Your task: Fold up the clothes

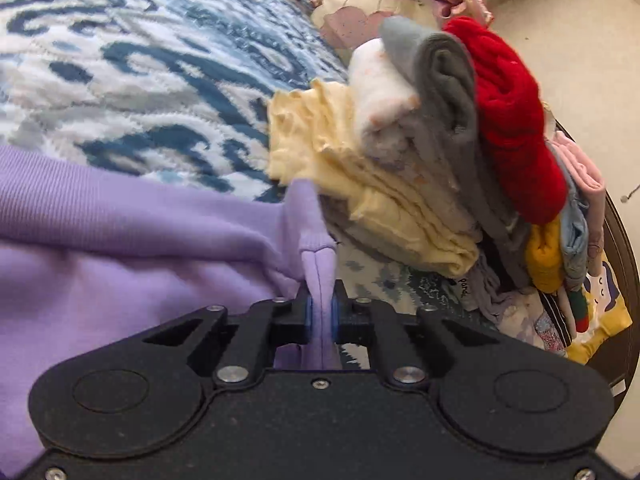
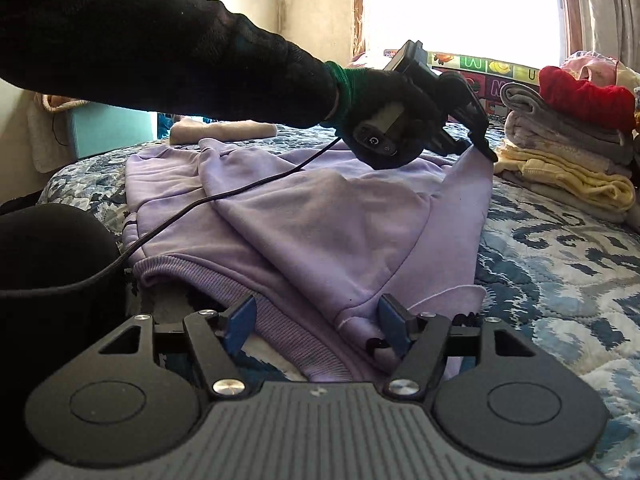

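Blue-patterned quilt (image 2: pixel 560 248) carries a lilac sweatshirt (image 2: pixel 328 216); left gripper (image 1: pixel 320 312) pinches its corner at 6 o'clock, right gripper (image 2: pixel 316 320) sits spread over the hem, folded pile (image 2: pixel 568 148) at 2.

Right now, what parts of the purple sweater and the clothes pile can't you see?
- Purple sweater: near hem, right wrist view, hidden behind the open right gripper.
- Its pinched edge, left wrist view: hidden inside the shut left gripper.
- Clothes pile: far side cut off by the image edge.
- Window: glare hides outside.
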Demonstrator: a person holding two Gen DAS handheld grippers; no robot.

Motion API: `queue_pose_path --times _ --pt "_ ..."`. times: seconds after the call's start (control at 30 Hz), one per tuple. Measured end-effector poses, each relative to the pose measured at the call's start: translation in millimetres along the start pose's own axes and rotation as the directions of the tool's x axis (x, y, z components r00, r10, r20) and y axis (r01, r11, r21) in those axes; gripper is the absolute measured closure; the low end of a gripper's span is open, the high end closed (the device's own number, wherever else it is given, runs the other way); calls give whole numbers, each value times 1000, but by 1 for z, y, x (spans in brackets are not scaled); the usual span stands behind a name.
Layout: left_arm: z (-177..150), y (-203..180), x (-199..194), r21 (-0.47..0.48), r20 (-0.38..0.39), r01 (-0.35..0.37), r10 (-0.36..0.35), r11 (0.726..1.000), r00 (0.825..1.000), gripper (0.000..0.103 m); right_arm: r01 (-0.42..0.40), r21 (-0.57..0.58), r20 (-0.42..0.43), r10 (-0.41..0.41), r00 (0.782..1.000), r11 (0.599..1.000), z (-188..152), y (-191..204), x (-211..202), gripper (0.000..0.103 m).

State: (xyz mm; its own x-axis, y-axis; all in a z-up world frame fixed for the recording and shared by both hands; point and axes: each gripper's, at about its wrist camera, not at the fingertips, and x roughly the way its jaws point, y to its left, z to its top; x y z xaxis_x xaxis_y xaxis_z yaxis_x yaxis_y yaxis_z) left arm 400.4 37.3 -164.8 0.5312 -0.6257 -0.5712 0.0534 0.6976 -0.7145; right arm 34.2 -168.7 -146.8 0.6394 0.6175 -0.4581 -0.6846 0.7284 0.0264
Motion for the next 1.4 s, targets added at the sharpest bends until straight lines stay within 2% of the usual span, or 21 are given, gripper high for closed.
queue_pose_path --times 0.1,0.2,0.27,0.33,0.43,0.5,0.57,0.6,0.63,0.7,0.73,0.8,0.9,0.97,1.03,1.07,1.17,1.2,1.3,1.37,1.4 --pt "5 1 -2 -7 -13 4 -4 1000 1000 92 -1 0 -2 1 1000 1000 0 1 1 33" --pt "11 -7 -16 38 12 -16 16 999 1000 90 -2 -1 -3 2 1000 1000 1 1 2 31" --pt "11 -20 -35 124 83 -71 61 990 995 86 -2 2 -2 2 1000 1000 2 1 2 30" --pt "10 -35 -55 233 164 -119 82 965 983 86 -2 4 -2 2 1000 1000 2 1 2 30" --pt "6 -50 -60 313 201 -131 69 941 977 90 -2 3 -2 2 1000 1000 1 1 2 30" --pt "1 -58 -50 385 174 -134 70 913 982 94 -1 2 -2 1 1000 1000 1 1 2 30" --pt "-3 -61 -34 437 169 -202 141 876 976 94 0 1 -2 0 1000 1000 1 1 3 30" --pt "-6 -61 -26 461 169 -241 181 854 969 94 0 1 -2 0 1000 1000 1 1 3 30" --pt "-8 -62 -17 484 171 -278 222 830 960 100 0 1 -2 0 1000 1000 1 1 3 30" --pt "-13 -64 -1 529 178 -349 301 774 937 100 -1 2 -3 1 1000 1000 2 0 3 30" --pt "-15 -69 -5 540 204 -362 299 760 932 100 -1 5 -2 1 1000 1000 2 0 3 30" --pt "-19 -81 -20 546 248 -353 256 759 934 100 -3 7 -1 3 1000 1000 2 0 3 30" --pt "-24 -92 -25 572 222 -285 189 769 956 100 -9 16 2 9 1000 1000 2 0 2 29" --pt "-28 -87 -7 601 169 -291 237 744 957 95 -11 18 3 11 1000 1000 2 0 2 29" --pt "-34 -71 14 632 175 -384 359 673 917 93 -12 21 3 12 1000 1000 3 -1 2 29" --pt "-36 -70 10 625 186 -393 360 674 914 94 -12 23 3 12 1000 1000 3 -1 2 29" --pt "-38 -78 -24 577 223 -359 282 733 933 92 -14 26 4 14 1000 1000 4 -1 2 29" --pt "-42 -79 -39 568 234 -361 276 739 932 90 -15 25 5 15 1000 1000 4 -1 2 29" --pt "-60 -79 -91 548 264 -385 283 743 922 73 -19 25 6 18 1000 1000 4 -1 2 29" --pt "-74 -76 -129 523 282 -400 290 753 915 52 -24 31 5 23 1000 999 5 -2 1 29" --pt "-83 -70 -149 500 290 -414 303 761 908 50 -25 33 8 25 1000 999 6 -1 -1 30"
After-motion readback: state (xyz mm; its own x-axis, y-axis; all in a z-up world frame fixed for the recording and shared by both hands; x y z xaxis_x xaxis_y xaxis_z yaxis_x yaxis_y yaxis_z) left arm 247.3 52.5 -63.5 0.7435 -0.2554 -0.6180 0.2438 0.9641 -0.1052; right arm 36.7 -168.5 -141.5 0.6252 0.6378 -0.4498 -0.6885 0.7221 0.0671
